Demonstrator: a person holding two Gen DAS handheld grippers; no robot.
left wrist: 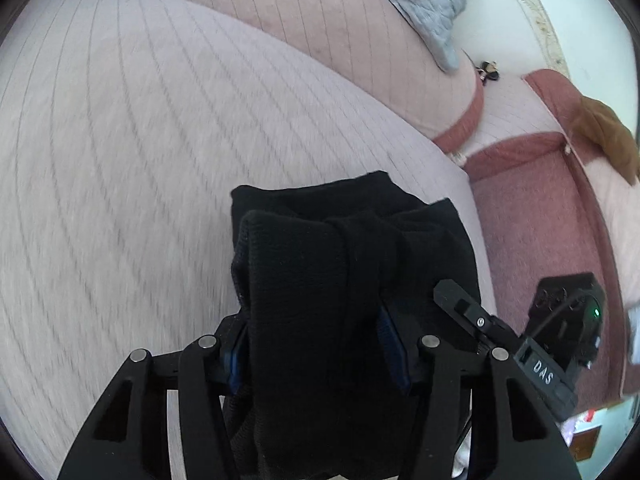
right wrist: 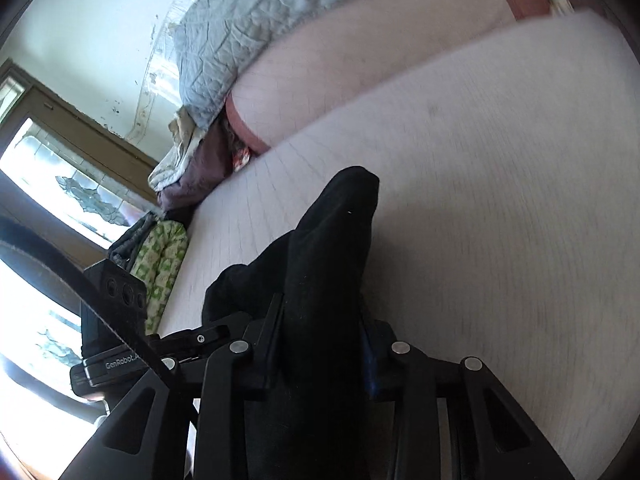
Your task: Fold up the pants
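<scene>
The black pants (left wrist: 320,264) hang bunched between the two fingers of my left gripper (left wrist: 316,344), which is shut on the cloth, held above the pale striped mattress (left wrist: 140,140). My right gripper (right wrist: 320,344) is shut on another part of the same black pants (right wrist: 328,248), which drape forward over the mattress (right wrist: 500,200). The right gripper's body (left wrist: 560,332) shows close by in the left wrist view. The left gripper's body (right wrist: 112,320) shows at the left of the right wrist view. The fingertips are hidden by cloth.
A pink cushion (left wrist: 340,32) and a grey quilted blanket (left wrist: 424,0) lie at the back. The blanket also shows in the right wrist view (right wrist: 248,28). A dusty-red sofa arm (left wrist: 532,216) is at the right. A green patterned cloth (right wrist: 160,264) lies by the mattress edge near a window (right wrist: 60,184).
</scene>
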